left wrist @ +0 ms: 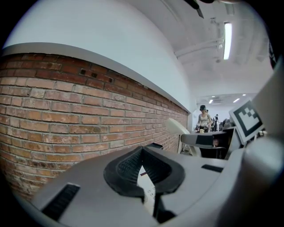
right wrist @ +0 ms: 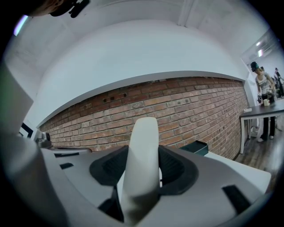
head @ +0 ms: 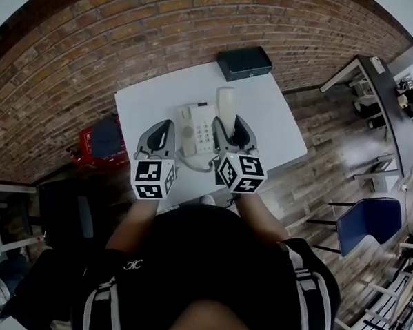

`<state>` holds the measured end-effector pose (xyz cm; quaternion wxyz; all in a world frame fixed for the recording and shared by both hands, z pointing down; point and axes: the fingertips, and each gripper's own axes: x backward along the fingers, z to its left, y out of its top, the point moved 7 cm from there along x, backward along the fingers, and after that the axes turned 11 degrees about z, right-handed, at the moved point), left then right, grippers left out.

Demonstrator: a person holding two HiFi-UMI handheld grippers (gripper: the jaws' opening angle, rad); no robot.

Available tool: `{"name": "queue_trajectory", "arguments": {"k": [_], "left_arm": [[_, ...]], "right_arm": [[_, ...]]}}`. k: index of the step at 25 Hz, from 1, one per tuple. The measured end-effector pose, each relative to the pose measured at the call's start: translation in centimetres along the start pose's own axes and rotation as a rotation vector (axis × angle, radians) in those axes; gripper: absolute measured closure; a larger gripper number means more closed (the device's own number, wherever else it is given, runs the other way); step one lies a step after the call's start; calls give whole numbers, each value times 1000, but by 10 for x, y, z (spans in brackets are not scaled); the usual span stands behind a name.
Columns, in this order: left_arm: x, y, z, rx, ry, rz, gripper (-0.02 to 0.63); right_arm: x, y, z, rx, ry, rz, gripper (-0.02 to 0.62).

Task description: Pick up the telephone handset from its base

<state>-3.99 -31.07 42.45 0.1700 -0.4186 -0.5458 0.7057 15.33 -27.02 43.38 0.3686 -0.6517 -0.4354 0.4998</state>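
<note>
Two tongs: both at mid frame in the head view, over the near half of the white counter (head: pixel 144 106), marker cubes toward the person
Left tongs (head: pixel 163 132): pads a narrow gap apart, nothing between them; in the left gripper view (left wrist: pixel 144 170) only a slice of keypad shows through the gap below
Right tongs (head: pixel 230 127): closed on the telephone handset (head: pixel 225 103), gripping its lower part; in the right gripper view (right wrist: pixel 142 164) the pads press both sides of the cream shaft
Telephone handset: off the cradle, just right of the base in the head view; stands up between the pads (right wrist: pixel 143 146) with its upper end free against the brick wall (right wrist: pixel 191 111); also seen from the left gripper view at right of centre (left wrist: pixel 177 128)
Telephone base (head: pixel 200 129): white, centre of the counter, between the two tongs, keypad facing up, cradle side bare
Cord (head: pixel 196 164): coiled, curves along the near edge of the base toward the right tongs
Black box (head: pixel 244 62): upper edge of the counter, against the wall, well apart from the base
Blue chair (head: pixel 369 219): lower right of frame, on the wood floor
Red item (head: pixel 90 144): left of the counter, low, partly covered, can't tell what
Background person (left wrist: pixel 203 117): standing far off, right side of frame
</note>
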Motion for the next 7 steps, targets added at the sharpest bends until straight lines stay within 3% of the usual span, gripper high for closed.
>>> {"name": "queue_trajectory", "arguments": {"k": [7], "left_arm": [[-1, 0, 2, 3, 5, 6, 604]], "right_arm": [[-3, 2, 2, 9, 18, 5, 393]]}}
